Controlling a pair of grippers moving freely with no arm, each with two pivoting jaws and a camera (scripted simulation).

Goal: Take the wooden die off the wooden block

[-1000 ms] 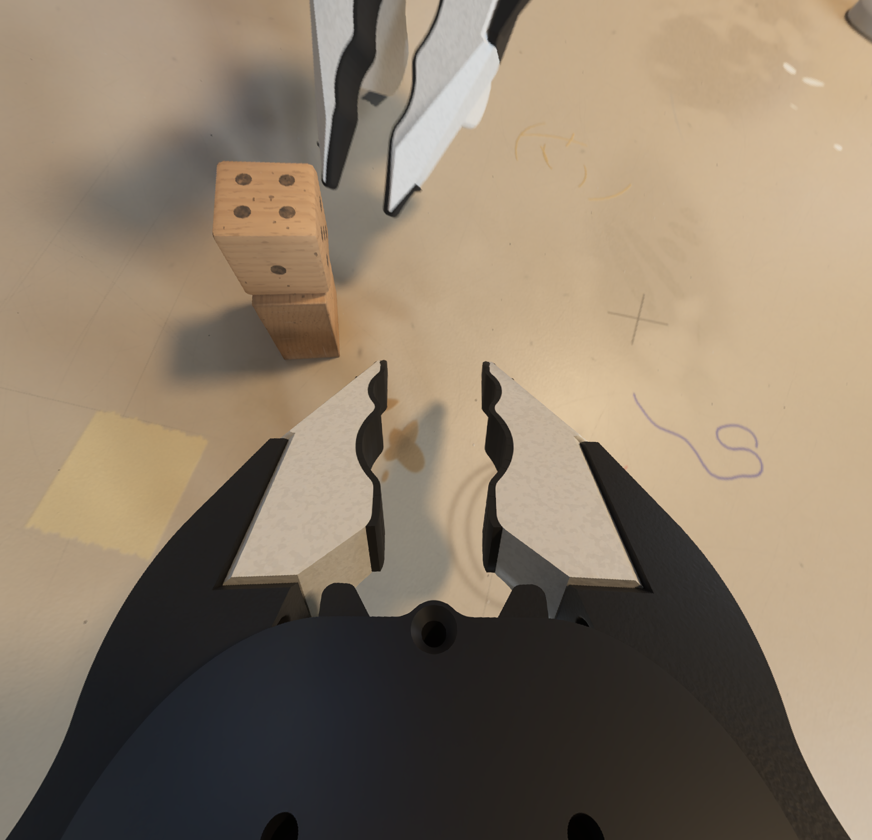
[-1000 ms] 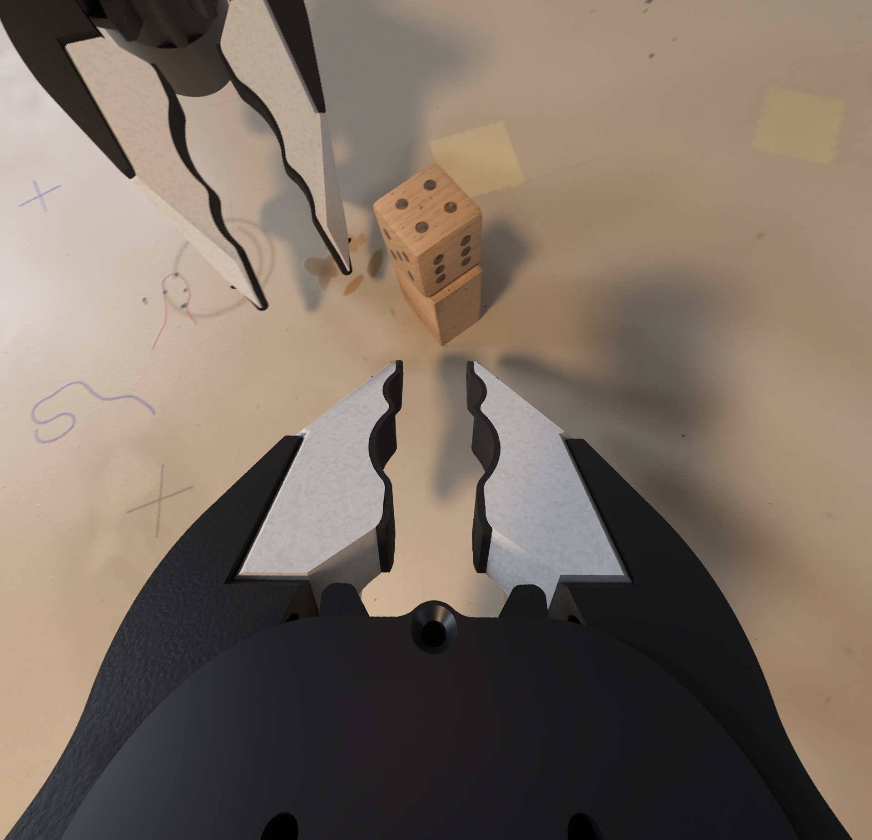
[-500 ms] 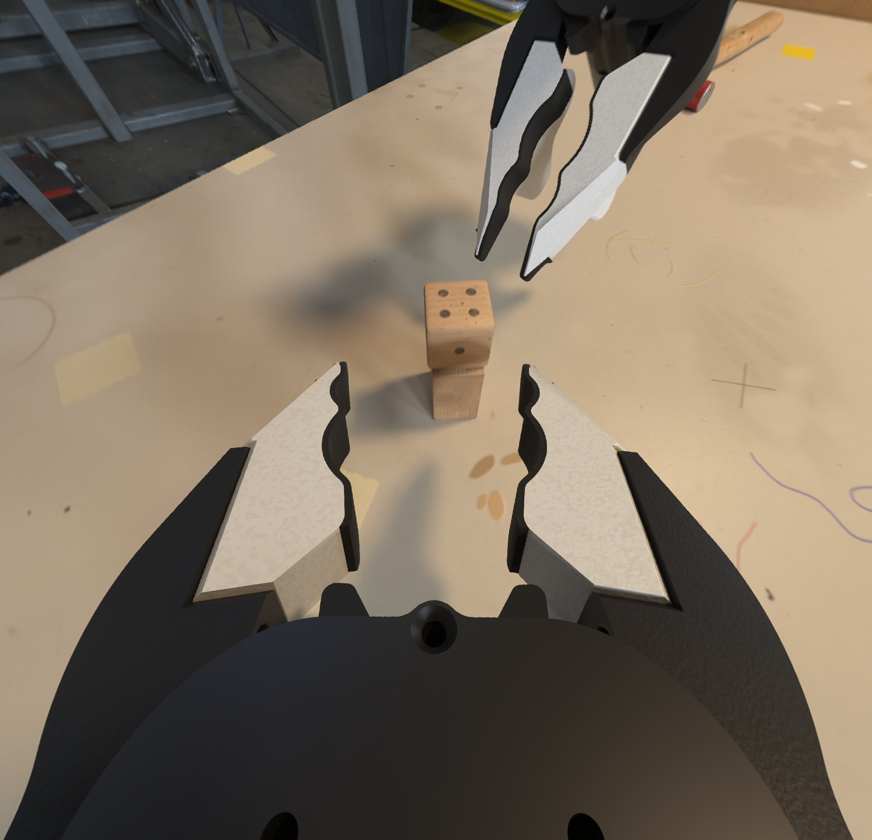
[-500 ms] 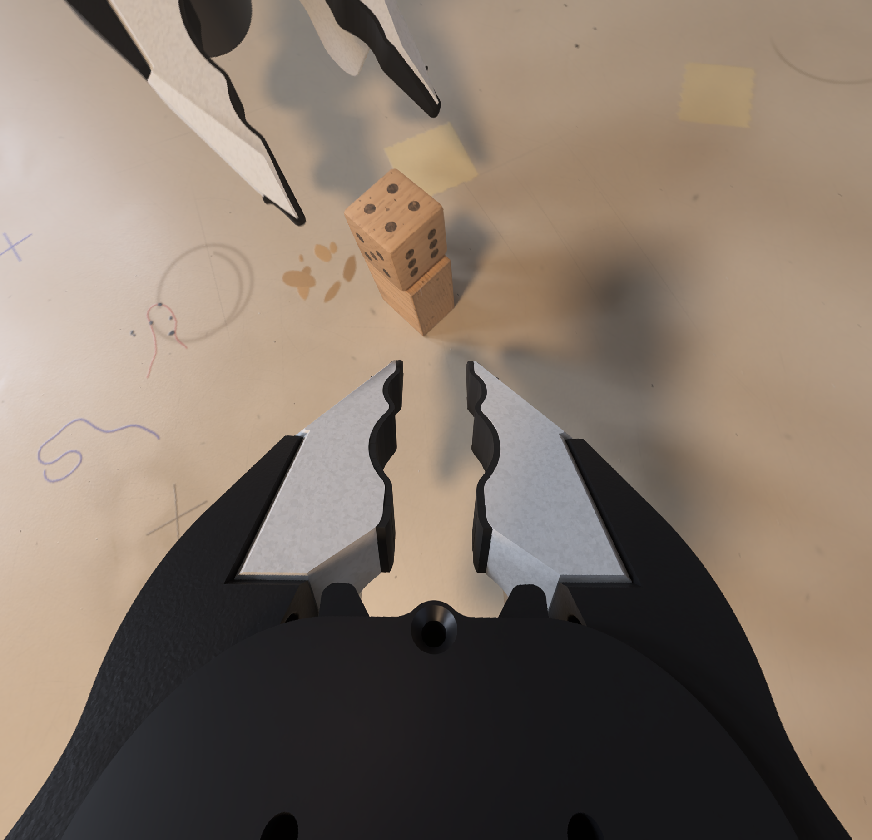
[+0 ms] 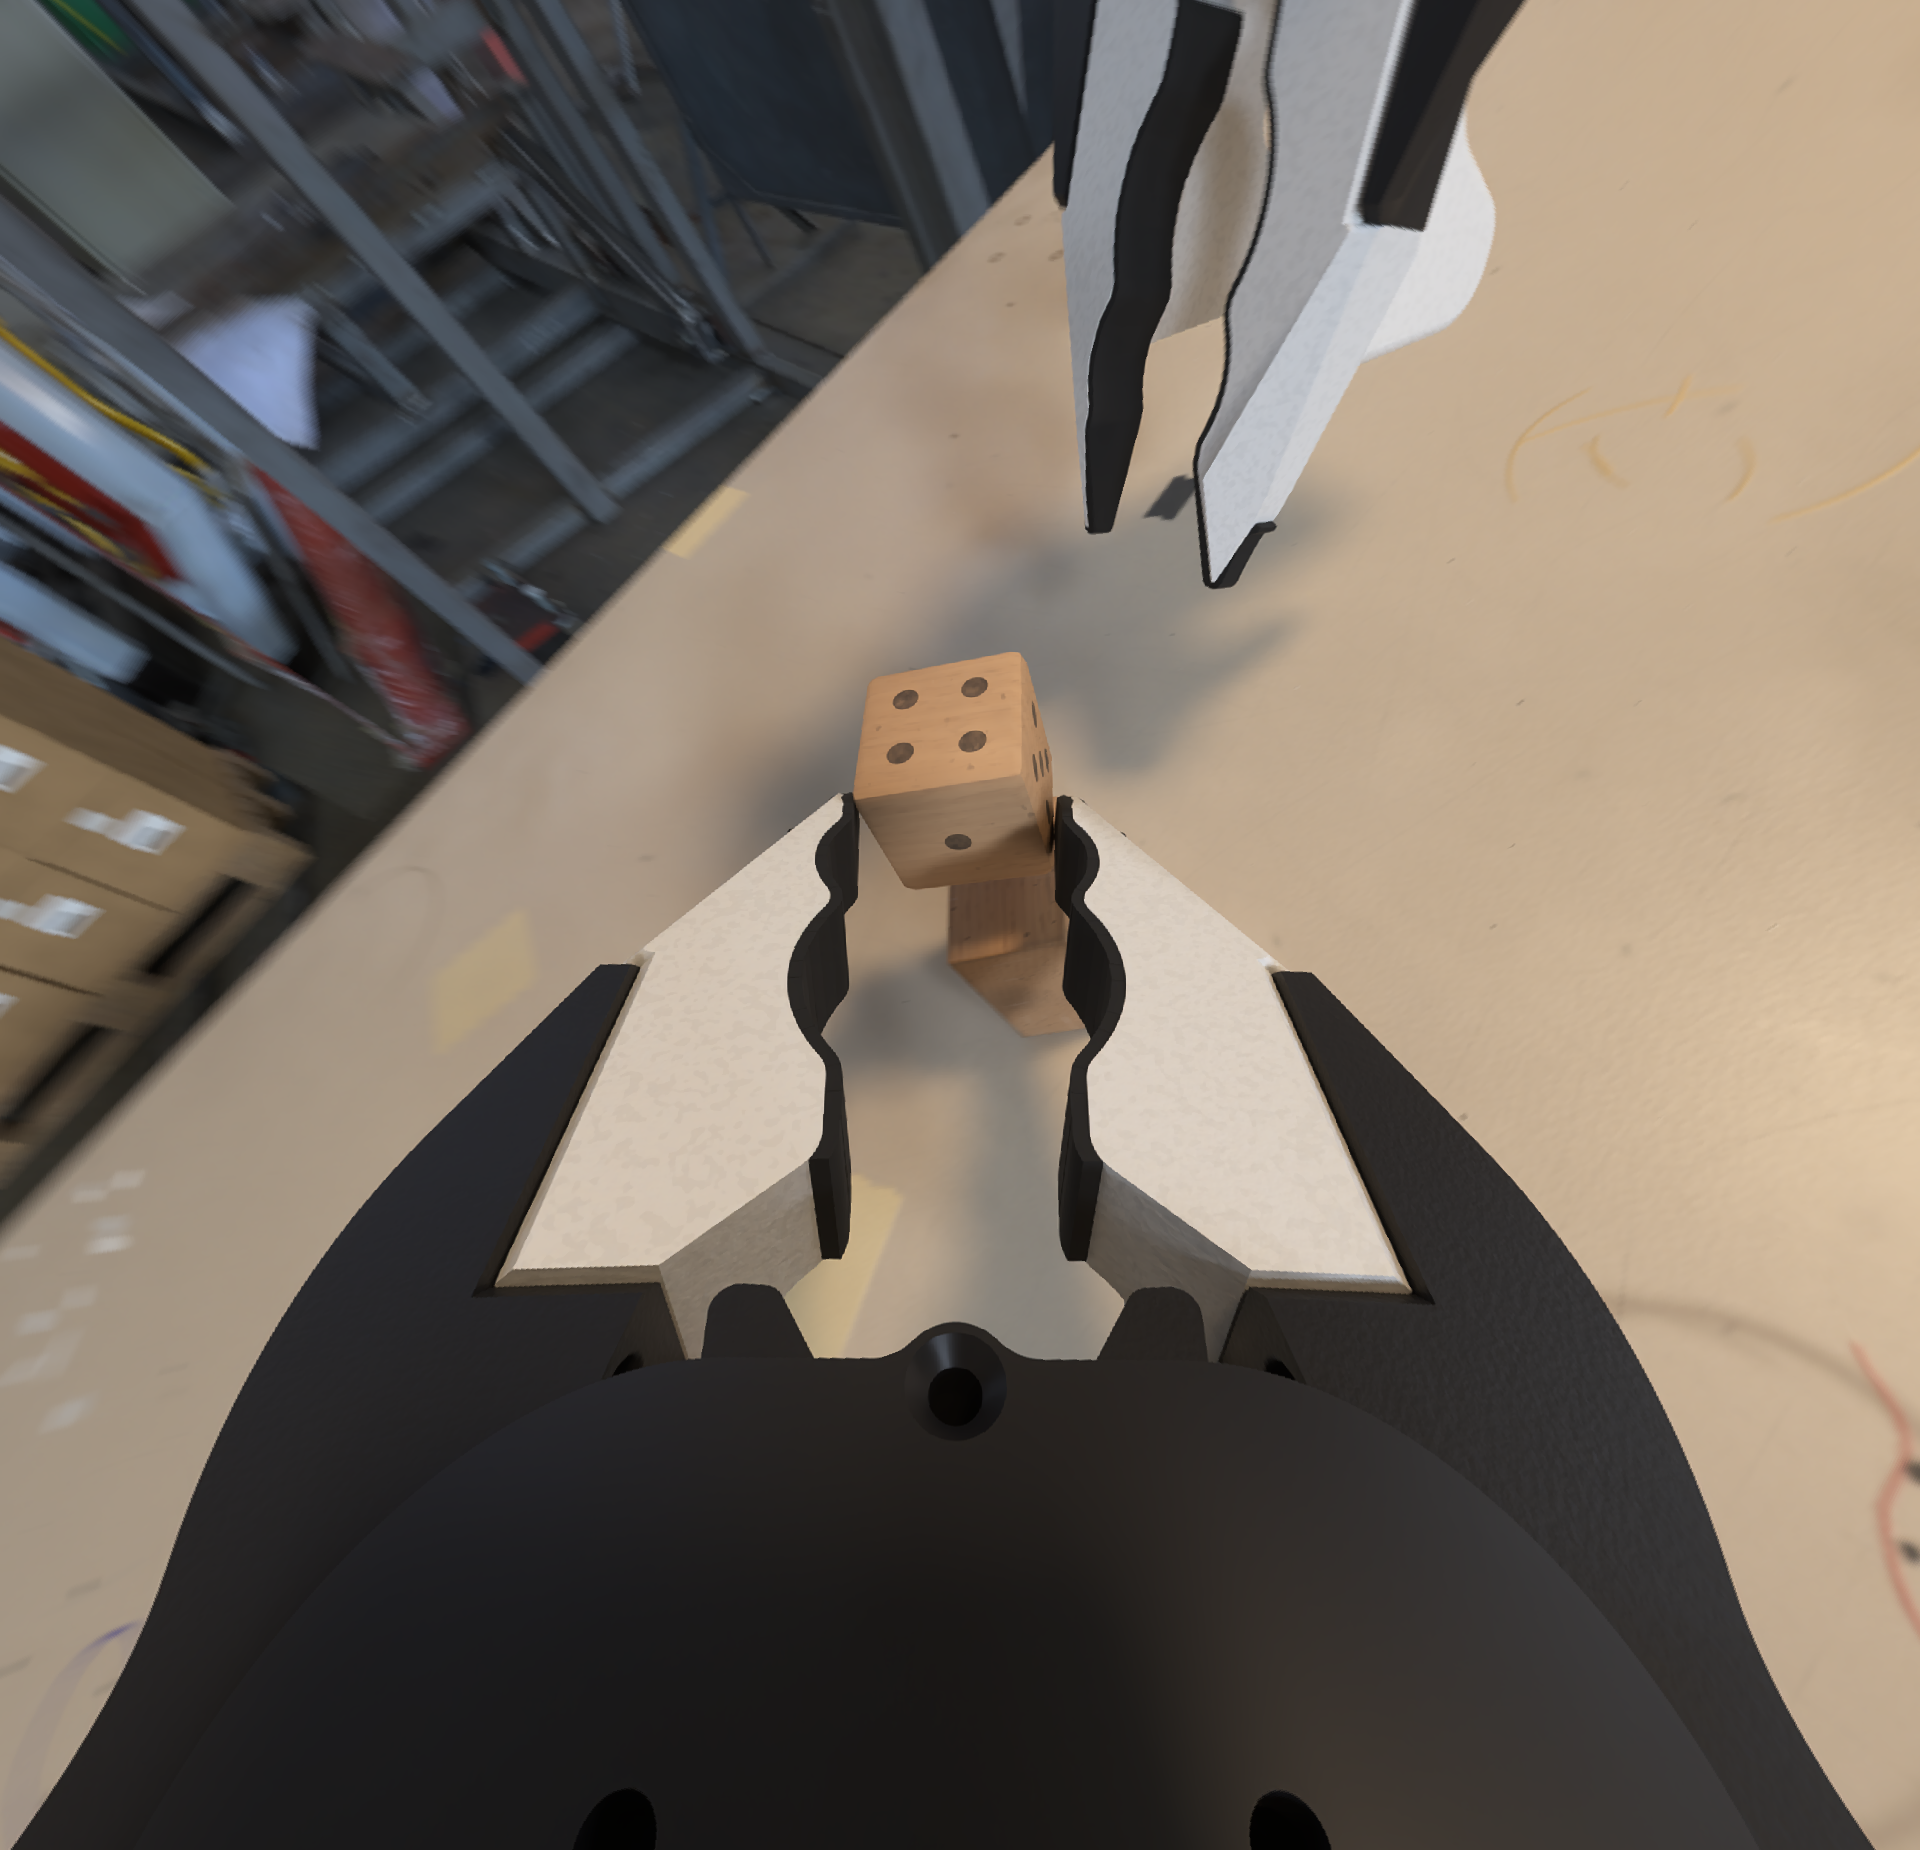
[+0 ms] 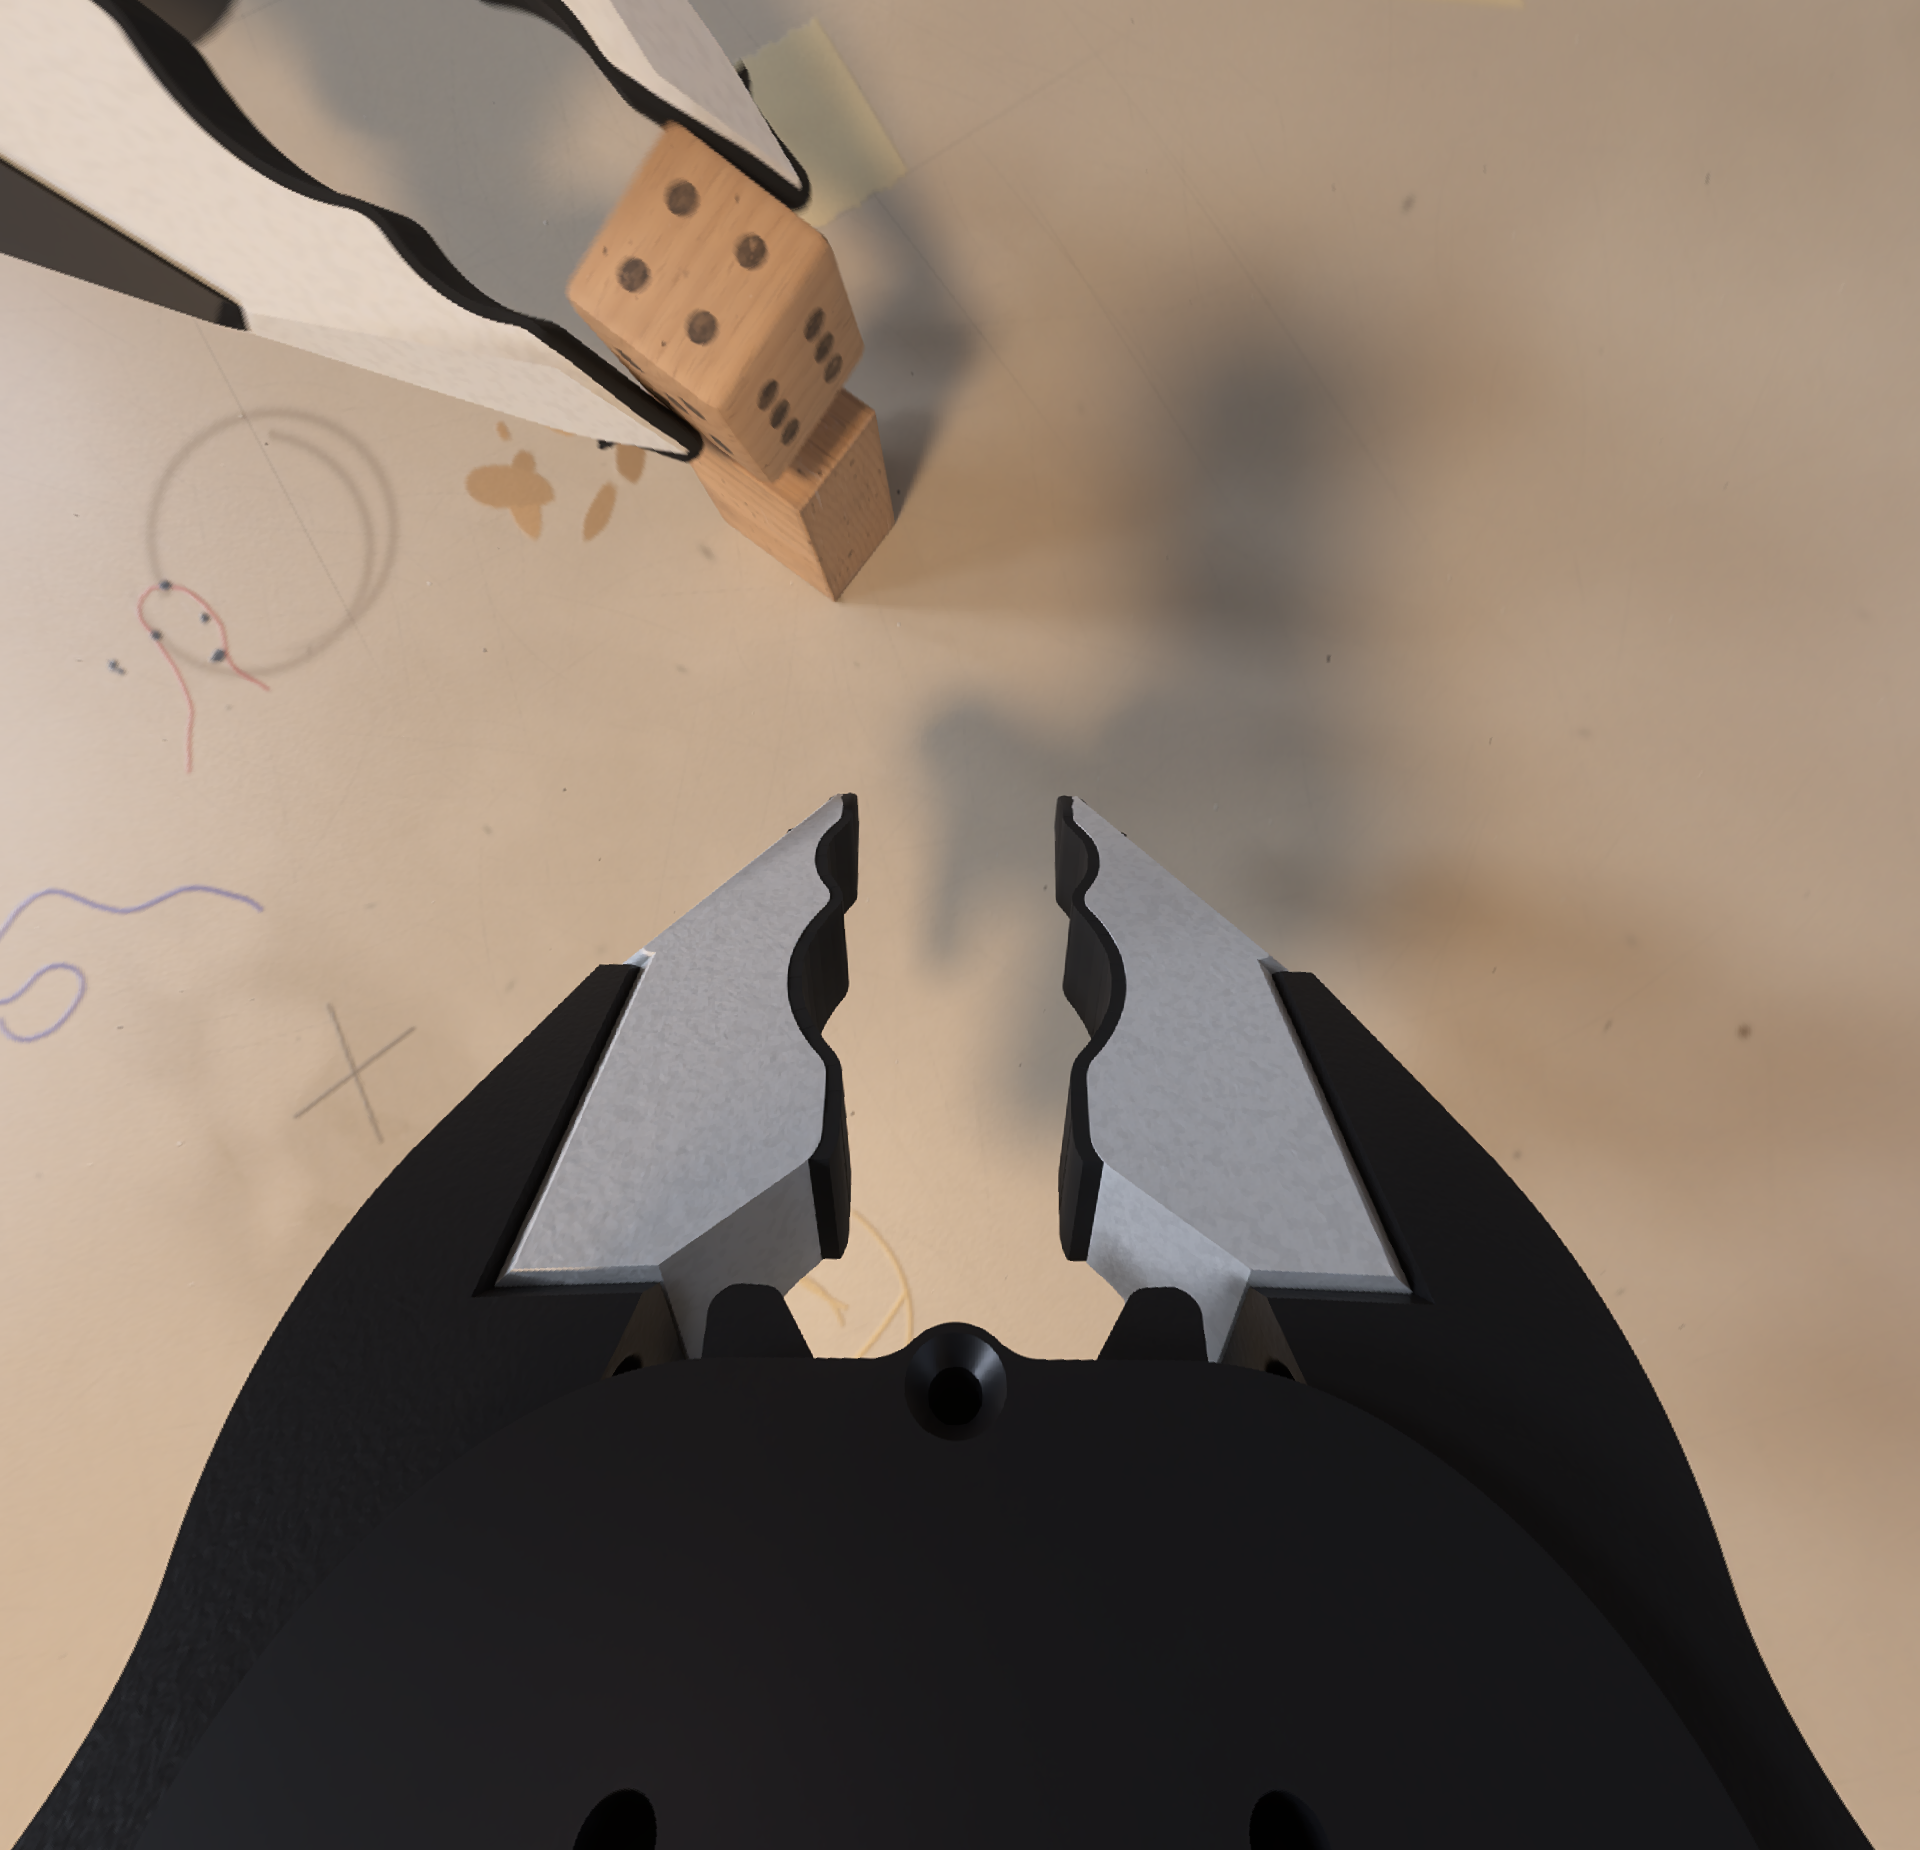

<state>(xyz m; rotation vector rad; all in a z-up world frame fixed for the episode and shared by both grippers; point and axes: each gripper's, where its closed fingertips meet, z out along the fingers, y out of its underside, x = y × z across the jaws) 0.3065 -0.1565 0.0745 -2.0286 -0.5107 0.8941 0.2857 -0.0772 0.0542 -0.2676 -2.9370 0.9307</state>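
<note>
A wooden die (image 5: 951,761) sits on top of a small upright wooden block (image 5: 1008,959) on the tan table. My left gripper (image 5: 956,824) is shut on the die, one fingertip against each side. The die looks slightly turned on the block, and I cannot tell whether it still touches it. In the right wrist view the left fingers (image 6: 623,418) flank the die (image 6: 717,314) above the block (image 6: 831,512). My right gripper (image 6: 956,824) is open and empty, hovering apart from the stack. It also shows in the left wrist view (image 5: 1162,548), beyond the die.
The table edge (image 5: 727,512) runs diagonally on the left, with metal racks and cardboard boxes beyond it. Yellow tape patches (image 6: 831,127), brown stains (image 6: 509,486) and pen marks lie flat on the table.
My left gripper has moved forward around the die and closed on it. My right gripper has opened a little wider and drawn back from the stack.
</note>
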